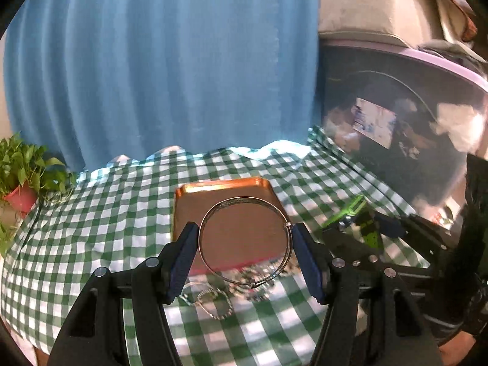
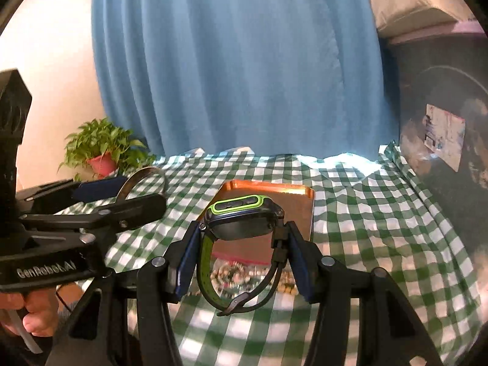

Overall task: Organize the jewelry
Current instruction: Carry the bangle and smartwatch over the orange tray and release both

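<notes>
1. The bangle [image 1: 245, 242], a thin silver hoop, sat across the left gripper [image 1: 245, 238], pinched at its two sides by the blue pads, jaws about half open. It hung clear above the cloth, in front of the tray.
2. The watch [image 2: 241, 219], dark case with a lime-green rim and green-lined strap, was clamped between the pads of the right gripper [image 2: 241, 241], jaws somewhat under half open. The strap looped down below the case, off the cloth.
3. The tray [image 1: 195, 210], copper-coloured with a raised rim, lay on the cloth just beyond both grippers. Nothing lay on the part in view.
4. A pile of jewelry [image 1: 213, 299], chains and small pieces, blurred, lay on the cloth at the tray's near edge.
5. The green-and-white checked tablecloth [image 1: 106, 228] covered the table.
6. Far left: potted plant [image 2: 103, 152] in a pink pot. Behind: blue curtain [image 1: 167, 61]. Right: dark bin [image 2: 442, 122] with a label.
</notes>
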Demonstrator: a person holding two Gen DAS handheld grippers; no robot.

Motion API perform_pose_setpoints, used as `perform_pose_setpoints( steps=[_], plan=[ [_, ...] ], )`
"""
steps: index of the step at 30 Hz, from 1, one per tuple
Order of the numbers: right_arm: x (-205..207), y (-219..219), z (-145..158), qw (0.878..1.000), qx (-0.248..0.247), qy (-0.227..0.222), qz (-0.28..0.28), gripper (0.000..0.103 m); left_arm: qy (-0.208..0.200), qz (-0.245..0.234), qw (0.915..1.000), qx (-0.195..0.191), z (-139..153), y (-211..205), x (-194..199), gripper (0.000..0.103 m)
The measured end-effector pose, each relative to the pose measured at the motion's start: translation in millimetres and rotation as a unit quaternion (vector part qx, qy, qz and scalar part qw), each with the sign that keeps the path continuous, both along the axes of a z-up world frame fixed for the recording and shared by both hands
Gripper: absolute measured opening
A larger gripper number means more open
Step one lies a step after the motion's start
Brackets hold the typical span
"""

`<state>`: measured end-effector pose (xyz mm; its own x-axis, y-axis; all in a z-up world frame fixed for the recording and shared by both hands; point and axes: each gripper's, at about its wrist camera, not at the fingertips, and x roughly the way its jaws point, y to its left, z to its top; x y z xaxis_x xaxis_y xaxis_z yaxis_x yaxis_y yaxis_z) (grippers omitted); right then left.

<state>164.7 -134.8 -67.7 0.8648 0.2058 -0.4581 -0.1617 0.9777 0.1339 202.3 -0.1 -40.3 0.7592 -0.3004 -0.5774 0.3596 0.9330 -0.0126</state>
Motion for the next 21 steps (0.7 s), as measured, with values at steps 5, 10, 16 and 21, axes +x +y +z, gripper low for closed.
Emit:
perform_pose_setpoints(
  steps=[5,10,16,21],
  plan=[
    [34,-10,-13,1.0,0.018,0.015,-0.005,0.051,0.013,0.017,0.9997,-0.009,-11,14,31,0.063],
    [66,-11,-18,0.999,0.018,0.026,-0.003,0.051,0.016,0.033,0.9992,-0.018,-16,27,59,0.063],
    [107,-11,-25,0.999,-0.001,0.036,-0.006,0.051,0.008,0.045,0.9985,-0.029,-13,37,93,0.063],
    [149,-19,-36,0.998,0.017,0.052,-0.03,0.051,0.012,0.068,0.9965,-0.048,-26,41,129,0.063]
  ],
)
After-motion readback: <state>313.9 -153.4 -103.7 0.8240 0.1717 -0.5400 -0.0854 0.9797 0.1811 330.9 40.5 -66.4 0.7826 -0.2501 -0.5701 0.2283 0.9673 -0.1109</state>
